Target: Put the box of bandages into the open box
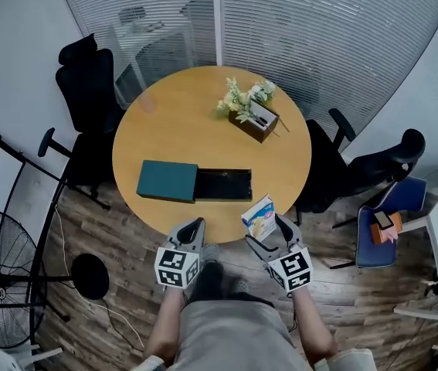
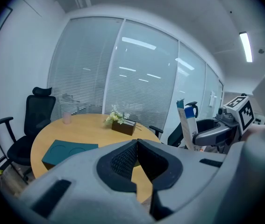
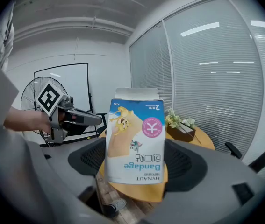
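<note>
The right gripper (image 3: pixel 134 164) is clamped on the white-and-blue cardboard box of bandages (image 3: pixel 134 141). Its jaws press the two narrow sides, so the printed face looks back at the camera with its lettering upside down. Gripped low like this, the carton's free end stands clear above the jaws, probably so it can be led into an opening first. The left gripper (image 2: pixel 136 146) has its jaws closed together with nothing between them, and it hovers beside its partner, seemingly spare for now. In the head view both grippers hang just off the near edge of the round wooden table (image 1: pixel 203 122), with the carton tilted over that rim. Just beyond it lies the shallow black open box (image 1: pixel 223 184), its cavity facing up, with a flat teal lid (image 1: pixel 167 181) touching its left end. A dark planter of pale flowers (image 1: pixel 251 110) stands farther back, well out of the way.
</note>
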`<state>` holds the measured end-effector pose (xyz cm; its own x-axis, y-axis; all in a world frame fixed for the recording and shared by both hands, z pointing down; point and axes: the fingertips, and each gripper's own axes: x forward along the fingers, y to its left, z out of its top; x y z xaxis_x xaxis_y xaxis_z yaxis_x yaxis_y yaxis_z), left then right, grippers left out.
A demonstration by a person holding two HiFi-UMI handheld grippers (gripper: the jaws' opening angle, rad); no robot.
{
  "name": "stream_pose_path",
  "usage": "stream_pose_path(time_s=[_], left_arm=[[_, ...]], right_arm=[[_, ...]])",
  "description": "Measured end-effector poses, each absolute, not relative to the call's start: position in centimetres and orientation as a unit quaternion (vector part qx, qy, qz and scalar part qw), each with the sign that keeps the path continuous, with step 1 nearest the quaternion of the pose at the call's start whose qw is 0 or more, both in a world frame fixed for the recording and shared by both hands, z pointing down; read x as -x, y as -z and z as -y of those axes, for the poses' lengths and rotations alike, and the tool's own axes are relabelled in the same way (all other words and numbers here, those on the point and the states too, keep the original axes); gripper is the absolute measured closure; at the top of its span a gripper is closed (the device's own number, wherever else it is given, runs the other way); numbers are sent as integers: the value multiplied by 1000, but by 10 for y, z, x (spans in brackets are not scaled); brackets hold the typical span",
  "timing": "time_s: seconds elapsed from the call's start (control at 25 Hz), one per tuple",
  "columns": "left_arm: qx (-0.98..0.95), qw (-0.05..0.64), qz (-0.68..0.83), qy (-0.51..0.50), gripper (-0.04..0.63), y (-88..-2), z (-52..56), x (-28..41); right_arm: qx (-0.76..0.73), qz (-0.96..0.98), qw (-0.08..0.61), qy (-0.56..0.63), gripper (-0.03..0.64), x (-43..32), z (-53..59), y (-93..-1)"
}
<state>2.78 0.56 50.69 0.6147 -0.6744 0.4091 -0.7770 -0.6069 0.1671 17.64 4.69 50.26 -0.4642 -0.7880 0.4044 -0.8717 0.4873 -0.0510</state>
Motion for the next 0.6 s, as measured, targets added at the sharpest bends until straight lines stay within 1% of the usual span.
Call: stream_pose_path(time_s=[0.24, 0.6], left_arm=[[-887, 174, 400, -151, 584, -512, 49, -21], [-884, 199, 393, -154, 584, -533, 106, -6]], right_arm=[[-488, 844, 184, -123, 232, -165, 5, -507], [-464, 847, 228, -123, 232, -154, 75, -524]])
